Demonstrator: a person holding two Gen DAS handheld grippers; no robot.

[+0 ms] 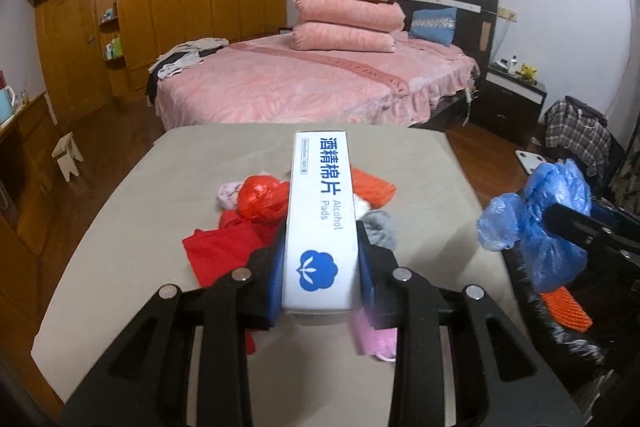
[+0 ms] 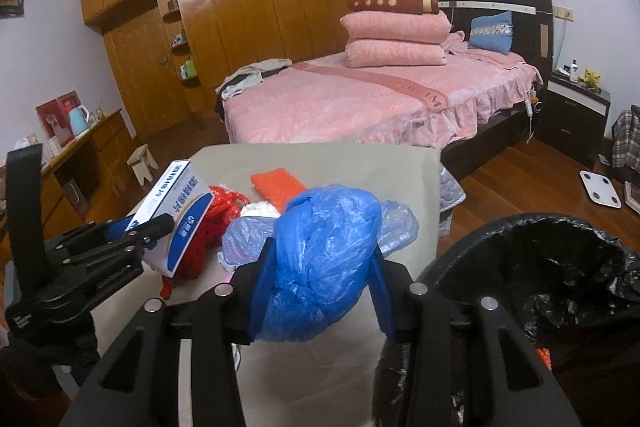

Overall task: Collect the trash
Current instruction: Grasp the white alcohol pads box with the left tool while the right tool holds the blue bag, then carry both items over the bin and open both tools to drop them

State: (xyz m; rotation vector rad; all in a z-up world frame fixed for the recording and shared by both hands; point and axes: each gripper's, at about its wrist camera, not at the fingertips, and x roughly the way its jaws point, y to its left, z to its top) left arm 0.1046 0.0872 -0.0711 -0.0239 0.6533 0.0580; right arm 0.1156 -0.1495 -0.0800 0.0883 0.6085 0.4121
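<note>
Above the cluttered surface, left tongs clenched the alcohol-pad box and right tongs gripped a slippery blue bag, which risked slipping short of the bin.

One alcohol pads box, one blue plastic bag, one red plastic bag, one orange cloth, one pink face mask, one black-lined trash bin, two grippers.

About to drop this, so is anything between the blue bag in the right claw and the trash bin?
Nothing visible: the blue plastic bag in the right claw has open space toward the black-lined bin.
</note>
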